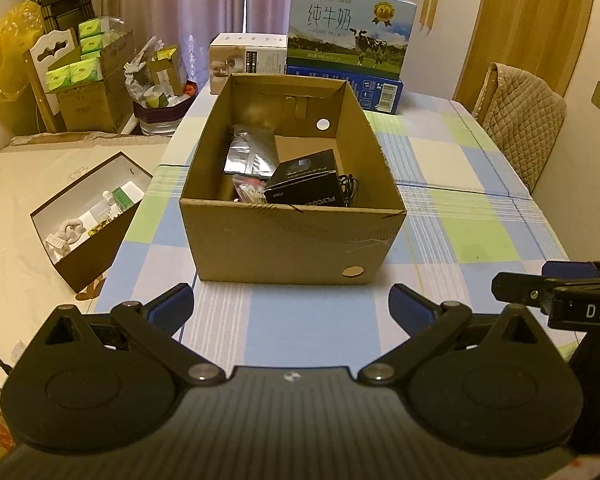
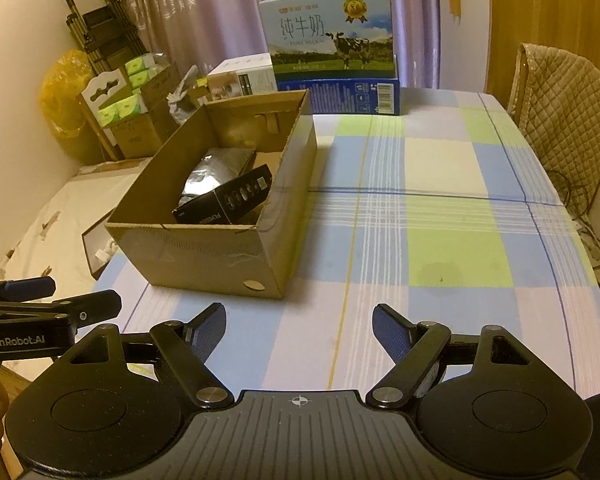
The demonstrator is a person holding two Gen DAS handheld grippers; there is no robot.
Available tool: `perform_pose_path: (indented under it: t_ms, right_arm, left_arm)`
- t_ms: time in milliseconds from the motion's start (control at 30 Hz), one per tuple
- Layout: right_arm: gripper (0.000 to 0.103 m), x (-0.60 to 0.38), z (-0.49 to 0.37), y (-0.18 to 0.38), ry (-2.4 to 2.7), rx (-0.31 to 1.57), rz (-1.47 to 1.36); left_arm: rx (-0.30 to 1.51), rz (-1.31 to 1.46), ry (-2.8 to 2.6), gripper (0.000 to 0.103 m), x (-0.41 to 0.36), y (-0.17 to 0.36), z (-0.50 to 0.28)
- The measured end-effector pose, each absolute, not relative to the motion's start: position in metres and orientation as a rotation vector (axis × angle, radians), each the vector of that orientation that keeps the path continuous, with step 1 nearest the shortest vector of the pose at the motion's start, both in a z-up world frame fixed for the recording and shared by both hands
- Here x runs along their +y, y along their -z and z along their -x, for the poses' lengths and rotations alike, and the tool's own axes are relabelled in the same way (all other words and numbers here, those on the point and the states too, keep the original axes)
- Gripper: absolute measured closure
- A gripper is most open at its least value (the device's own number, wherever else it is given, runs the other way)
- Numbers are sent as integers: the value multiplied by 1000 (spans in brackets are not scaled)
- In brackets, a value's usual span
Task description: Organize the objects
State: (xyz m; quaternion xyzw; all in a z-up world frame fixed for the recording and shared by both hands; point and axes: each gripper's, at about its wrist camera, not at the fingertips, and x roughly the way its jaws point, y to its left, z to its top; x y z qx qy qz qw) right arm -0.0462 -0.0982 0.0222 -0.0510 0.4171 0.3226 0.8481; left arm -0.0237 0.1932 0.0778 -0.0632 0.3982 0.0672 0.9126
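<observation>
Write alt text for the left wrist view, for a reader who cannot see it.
An open cardboard box sits on a checked tablecloth, holding a black carton, a silver pouch and a cable. The left gripper is open and empty before it; a milk case stands behind.

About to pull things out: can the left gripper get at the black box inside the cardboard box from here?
Probably yes. The left gripper is open and empty, facing the cardboard box, whose top is open. The black box lies uncovered on top, but the near wall means reaching over and down.
</observation>
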Motion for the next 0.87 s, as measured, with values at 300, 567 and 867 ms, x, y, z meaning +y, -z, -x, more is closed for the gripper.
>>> perform_pose_path:
  t_ms: [300,567,867]
  right_arm:
    - [25,-98,45,-22,-682,880,106]
    - [25,-97,45,-23,-683,877,107]
    - [25,-96,45,-25,-683,875,105]
  left_arm:
    - [826,130,-138,1,193,-78,22]
    - [826,129,-138,1,193,-78,22]
    - [819,134,-127,1,193,-78,22]
